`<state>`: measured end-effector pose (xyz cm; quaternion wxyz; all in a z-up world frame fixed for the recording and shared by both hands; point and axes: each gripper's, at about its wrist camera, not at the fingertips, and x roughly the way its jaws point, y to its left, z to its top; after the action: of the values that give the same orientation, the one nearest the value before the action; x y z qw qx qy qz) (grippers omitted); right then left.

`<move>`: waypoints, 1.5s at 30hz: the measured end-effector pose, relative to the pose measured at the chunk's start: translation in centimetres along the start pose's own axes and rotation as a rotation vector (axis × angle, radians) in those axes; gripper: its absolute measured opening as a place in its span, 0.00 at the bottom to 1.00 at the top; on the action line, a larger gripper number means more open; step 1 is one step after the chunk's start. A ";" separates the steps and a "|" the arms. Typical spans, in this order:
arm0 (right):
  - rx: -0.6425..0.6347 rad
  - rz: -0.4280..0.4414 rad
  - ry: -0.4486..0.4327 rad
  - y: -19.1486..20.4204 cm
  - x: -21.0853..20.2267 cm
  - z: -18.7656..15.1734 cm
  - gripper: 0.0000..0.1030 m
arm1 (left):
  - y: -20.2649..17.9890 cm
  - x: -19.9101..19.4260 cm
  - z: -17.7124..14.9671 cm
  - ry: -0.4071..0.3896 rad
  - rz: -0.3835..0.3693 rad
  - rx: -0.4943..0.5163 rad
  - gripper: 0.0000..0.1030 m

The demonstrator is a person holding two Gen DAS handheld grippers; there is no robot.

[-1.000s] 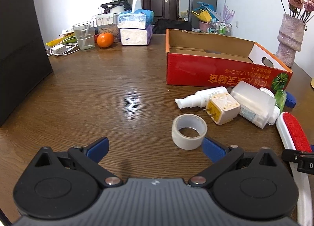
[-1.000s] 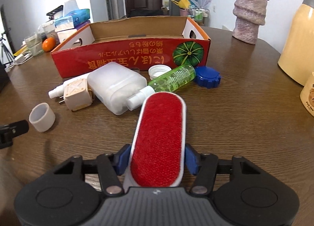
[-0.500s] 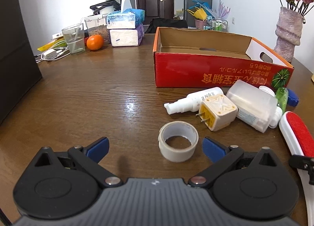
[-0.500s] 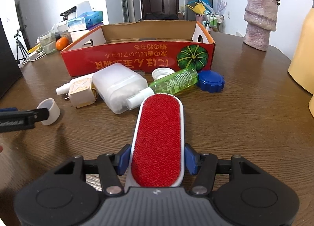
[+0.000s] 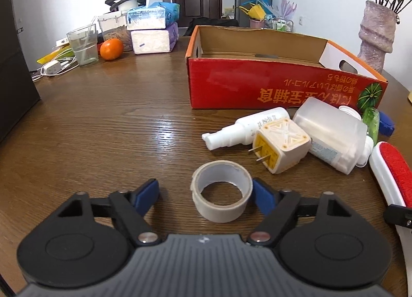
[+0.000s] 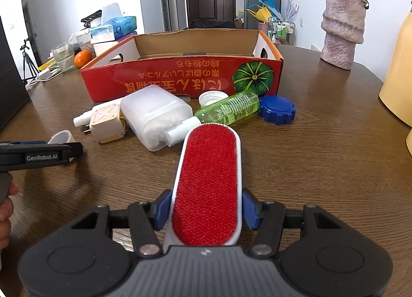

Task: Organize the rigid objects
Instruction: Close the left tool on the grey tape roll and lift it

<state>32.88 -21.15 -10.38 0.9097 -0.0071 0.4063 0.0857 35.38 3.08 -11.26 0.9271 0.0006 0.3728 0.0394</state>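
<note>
Now the left gripper (image 5: 204, 194) has been closing around the tape roll (image 5: 222, 194), low in the middle of the frame, touching only its right pad. The right gripper (image 6: 206, 210) holds the red brush (image 6: 207, 183), pointing at the box (image 6: 180, 75).

Each gripper is built on a ribbed dark grey housing flanked by two black round discs. Black linkage arms, pinned with silver screws, carry blue pads (image 5: 146, 194). White lettering "GenRobot.AI" is printed along the side of the left gripper (image 6: 38, 156).
</note>
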 end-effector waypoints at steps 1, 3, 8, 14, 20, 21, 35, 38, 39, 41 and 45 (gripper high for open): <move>0.000 0.000 0.000 0.0 0.0 0.0 0.54 | -0.1 -0.1 0.0 -0.003 -0.004 0.003 0.69; 0.001 0.000 -0.001 0.0 0.0 0.0 0.54 | -0.3 -0.2 -0.1 -0.009 -0.011 0.004 0.62; 0.003 -0.001 -0.006 0.0 0.0 0.0 0.54 | -0.5 -0.6 -0.2 -0.015 -0.026 0.000 0.44; 0.010 -0.004 -0.012 0.0 0.0 -0.1 0.54 | -0.7 -0.9 -0.4 -0.013 -0.035 0.002 0.44; 0.026 0.001 -0.019 -0.1 -0.3 -0.4 0.54 | -0.6 -1.5 -0.7 -0.008 -0.038 -0.003 0.44; 0.028 0.002 -0.020 -0.1 -0.3 -0.5 0.54 | -0.6 -1.6 -0.8 -0.007 -0.040 -0.003 0.44; 0.034 0.012 -0.069 0.3 -2.9 -0.5 0.54 | -1.5 -4.9 -0.5 -0.037 -0.046 0.011 0.44; 0.031 0.013 -0.084 0.5 -3.6 -0.2 0.54 | -1.7 -5.7 0.0 -0.049 -0.045 0.014 0.44; 0.030 0.014 -0.089 0.5 -3.9 -0.1 0.54 | -1.7 -6.0 0.1 -0.056 -0.046 0.014 0.44; 0.027 0.015 -0.099 0.7 -4.3 0.2 0.54 | -1.9 -6.4 0.5 -0.064 -0.050 0.014 0.44; 0.025 0.012 -0.115 0.9 -4.9 0.9 0.54 | -2.1 -7.0 1.1 -0.076 -0.056 0.010 0.44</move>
<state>30.19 -20.95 -6.12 0.9309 0.0116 0.3546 0.0863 31.24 0.52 -5.65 0.9414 -0.0035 0.3372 0.0114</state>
